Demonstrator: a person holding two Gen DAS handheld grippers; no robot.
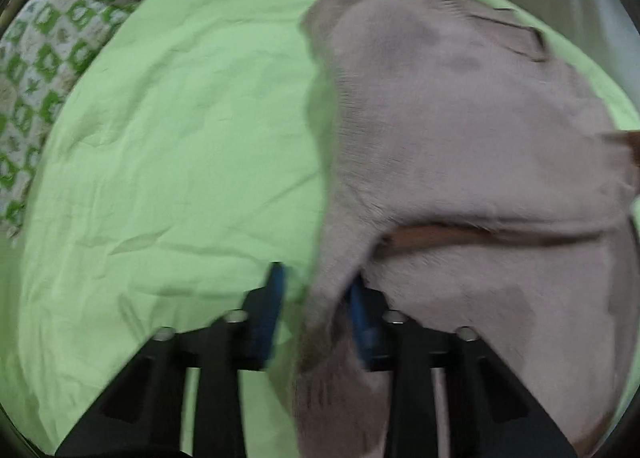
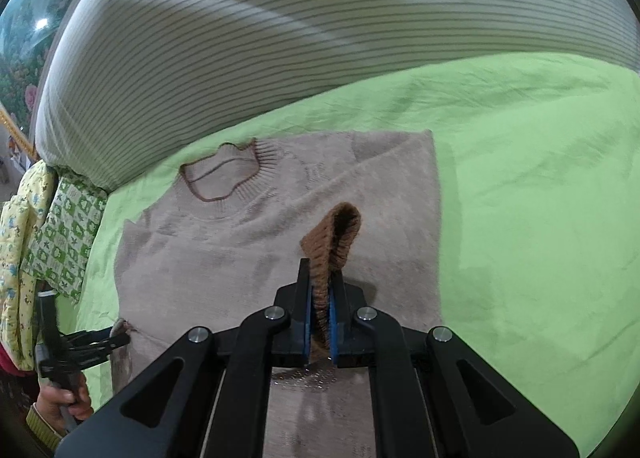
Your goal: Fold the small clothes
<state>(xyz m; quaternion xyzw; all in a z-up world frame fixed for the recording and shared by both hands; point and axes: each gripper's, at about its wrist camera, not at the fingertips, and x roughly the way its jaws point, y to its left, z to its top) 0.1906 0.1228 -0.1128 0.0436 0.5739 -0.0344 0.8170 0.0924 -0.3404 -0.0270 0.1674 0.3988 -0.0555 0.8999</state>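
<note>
A small beige knit sweater (image 2: 248, 242) with a brown-edged collar (image 2: 224, 177) lies on the green sheet (image 2: 520, 197). My right gripper (image 2: 320, 290) is shut on the sweater's brown ribbed cuff (image 2: 332, 242), which stands up between the pads. In the left wrist view the sweater (image 1: 460, 117) fills the right side. My left gripper (image 1: 316, 306) has its blue pads (image 1: 272, 310) apart, with a sweater sleeve draped between them. The left gripper also shows in the right wrist view (image 2: 116, 340) at the sweater's lower left corner, its fingertips at the cloth.
A striped cushion (image 2: 280, 37) runs along the far edge of the bed. A green-and-white patterned blanket (image 2: 64, 242) and a yellow floral one (image 2: 16, 258) lie at the left. In the left wrist view the patterned blanket (image 1: 44, 69) is at the upper left.
</note>
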